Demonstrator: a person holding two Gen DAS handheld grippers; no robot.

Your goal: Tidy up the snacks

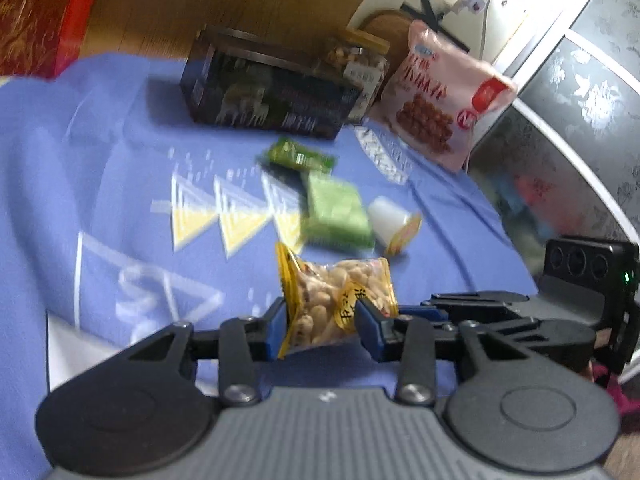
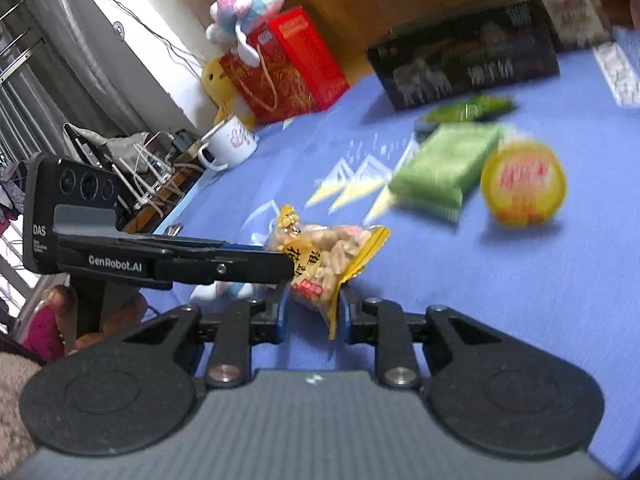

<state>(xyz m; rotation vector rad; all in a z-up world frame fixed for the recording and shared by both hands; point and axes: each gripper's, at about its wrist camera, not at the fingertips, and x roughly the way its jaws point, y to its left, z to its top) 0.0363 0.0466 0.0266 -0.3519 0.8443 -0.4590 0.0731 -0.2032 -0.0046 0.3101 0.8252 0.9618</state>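
A clear peanut bag with yellow edges (image 1: 340, 300) hangs just above the blue cloth (image 1: 120, 128), held from two sides. My left gripper (image 1: 322, 330) is shut on its lower part, blue pads pressing the plastic. The right gripper (image 2: 314, 314) is shut on the bag's (image 2: 328, 256) yellow corner. Each gripper shows in the other's view: the right one (image 1: 404, 310) comes in from the right, the left one (image 2: 286, 266) from the left. Beyond lie a light green packet (image 1: 338, 212), a dark green packet (image 1: 300, 156) and a white cup with a yellow lid (image 2: 524, 182).
A dark box (image 1: 272, 92) stands at the back with a jar (image 1: 360, 60) and a pink snack bag (image 1: 440, 92) to its right. A red gift bag (image 2: 288, 64), plush toys (image 2: 244, 0) and a white mug (image 2: 230, 142) sit at the cloth's left edge.
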